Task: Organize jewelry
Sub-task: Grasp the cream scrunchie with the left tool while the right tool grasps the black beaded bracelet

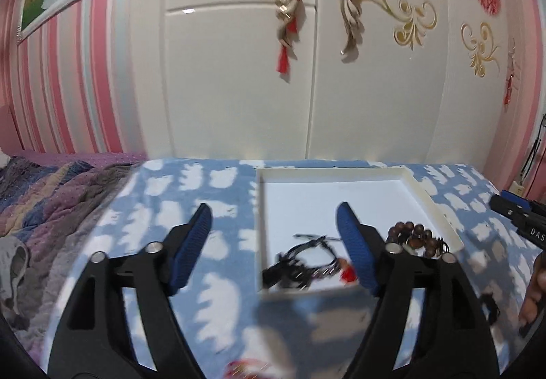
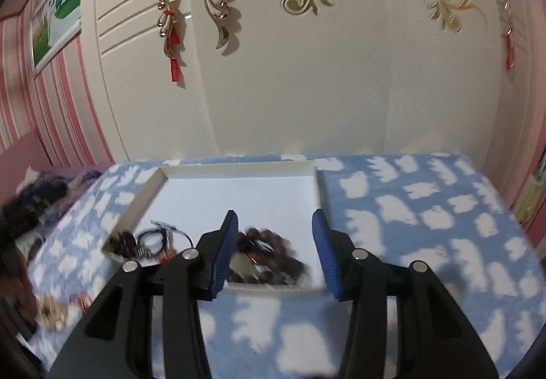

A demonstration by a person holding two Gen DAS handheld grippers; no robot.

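A shallow white tray (image 1: pixel 433 201) (image 2: pixel 239 168) lies on a blue cloth with white cloud shapes. In it lie a black cord bracelet with a red charm (image 1: pixel 307 263) (image 2: pixel 153 239) and a string of brown wooden beads (image 1: pixel 414 237) (image 2: pixel 269 252). My left gripper (image 1: pixel 274 218) is open and empty, held over the tray's near left corner. My right gripper (image 2: pixel 274 222) is open and empty, above the brown beads near the tray's front edge. A blurred gold and red piece of jewelry (image 2: pixel 51 312) lies on the cloth left of the tray; part of it also shows at the bottom of the left wrist view (image 1: pixel 245 368).
A white wardrobe with gold ornaments (image 1: pixel 402 3) stands right behind the table. A quilted bedspread (image 1: pixel 41 194) lies to the left. The right gripper's body (image 1: pixel 518 215) and a hand (image 1: pixel 535 290) show at the right edge of the left wrist view.
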